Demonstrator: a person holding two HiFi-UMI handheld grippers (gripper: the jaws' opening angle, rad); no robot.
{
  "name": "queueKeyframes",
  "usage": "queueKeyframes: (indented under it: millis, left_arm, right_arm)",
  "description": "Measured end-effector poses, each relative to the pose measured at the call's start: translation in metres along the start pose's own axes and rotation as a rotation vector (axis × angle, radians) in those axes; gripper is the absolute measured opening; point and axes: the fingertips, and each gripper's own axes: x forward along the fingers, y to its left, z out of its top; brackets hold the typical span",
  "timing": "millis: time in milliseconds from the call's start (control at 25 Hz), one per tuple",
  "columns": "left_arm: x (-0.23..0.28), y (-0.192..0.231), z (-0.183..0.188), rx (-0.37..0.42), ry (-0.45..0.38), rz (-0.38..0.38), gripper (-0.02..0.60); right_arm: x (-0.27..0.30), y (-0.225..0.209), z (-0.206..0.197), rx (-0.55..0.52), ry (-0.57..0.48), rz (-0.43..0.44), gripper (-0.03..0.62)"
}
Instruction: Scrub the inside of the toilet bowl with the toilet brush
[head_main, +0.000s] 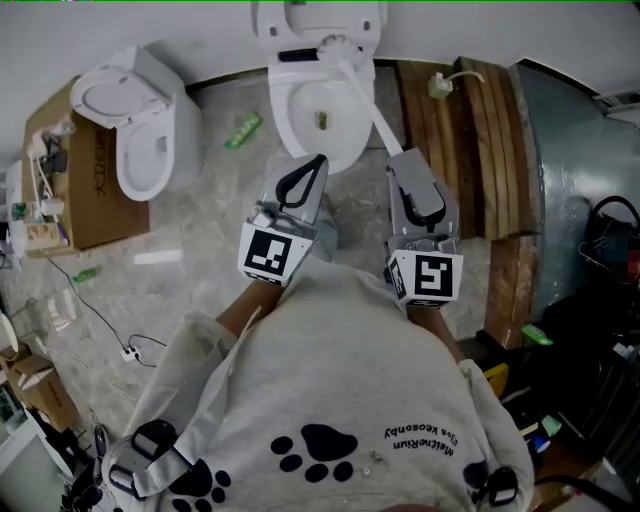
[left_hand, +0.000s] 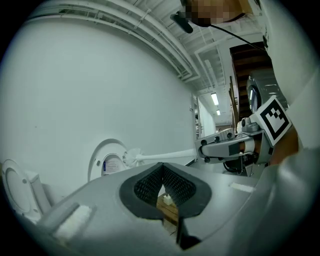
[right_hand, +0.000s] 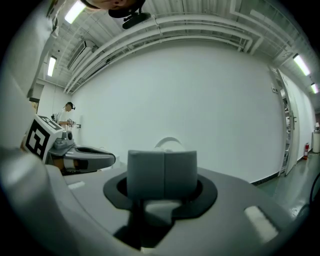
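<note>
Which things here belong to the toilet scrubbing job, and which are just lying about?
For the job:
- toilet
- brush
- right gripper, fingers shut on the brush handle

Just lying about:
- second toilet
- cardboard box under it
- green object on the floor
- wooden planks

Little here can be read for certain. The person's grey shirt (head_main: 330, 400) has a short line of small print (head_main: 420, 438) beside a black paw mark, upside down from where I stand and too fine to make out. The cardboard box (head_main: 95, 200) bears dark lettering I cannot decipher. A blue-and-white sticker (left_hand: 111, 165) on the raised toilet lid (left_hand: 97, 152) is blurred. The cubes on the left gripper (head_main: 318, 162) and right gripper (head_main: 398, 165) show square coded markers without letters.
</note>
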Motion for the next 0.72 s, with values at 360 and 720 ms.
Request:
queueKeyframes:
  millis: [360,720]
  left_arm:
    - [0.069,0.044,0.011,0.001,-0.032,-0.068,0.000]
    - [0.083,0.076,0.019,-0.008,-0.049,0.011,0.000]
  right_arm:
    - [0.064,-0.034,0.001,-0.008,0.008,-0.079,0.155]
    - [0.104,-0.038,0.009,-0.020,0.022,-0.041,0.155]
